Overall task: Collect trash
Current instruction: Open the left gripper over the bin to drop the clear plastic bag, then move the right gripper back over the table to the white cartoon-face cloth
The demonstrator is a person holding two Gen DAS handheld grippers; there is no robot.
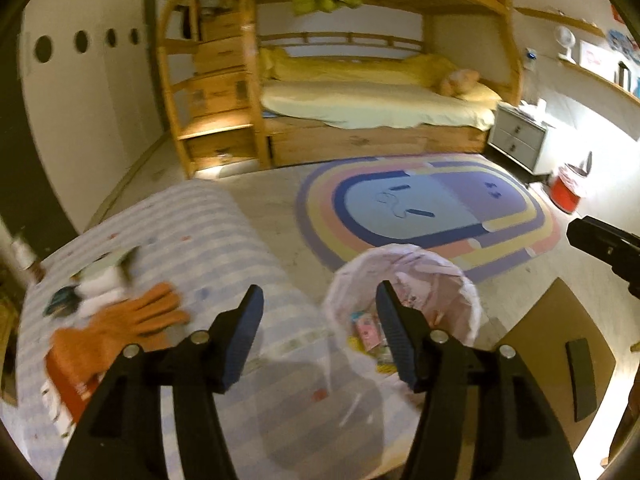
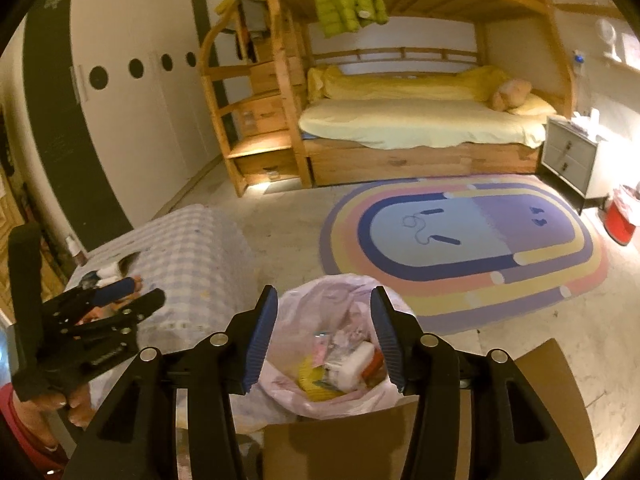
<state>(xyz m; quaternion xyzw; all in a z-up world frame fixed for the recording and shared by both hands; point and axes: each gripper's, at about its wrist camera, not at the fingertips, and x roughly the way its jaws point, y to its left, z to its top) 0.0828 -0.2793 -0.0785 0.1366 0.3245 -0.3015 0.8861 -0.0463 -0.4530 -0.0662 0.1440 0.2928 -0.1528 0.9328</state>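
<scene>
Empty-handed, both grippers' fingers stand apart: left gripper [image 1: 320,312] over table [image 1: 224,232] edge, right gripper [image 2: 324,320] above pink-lined trash bin [image 2: 340,360] on floor, already w/ wrappers. Step looks like betw. drops; next likely a reach for scraps [image 1: 100,280] near orange glove [image 1: 132,316].
</scene>
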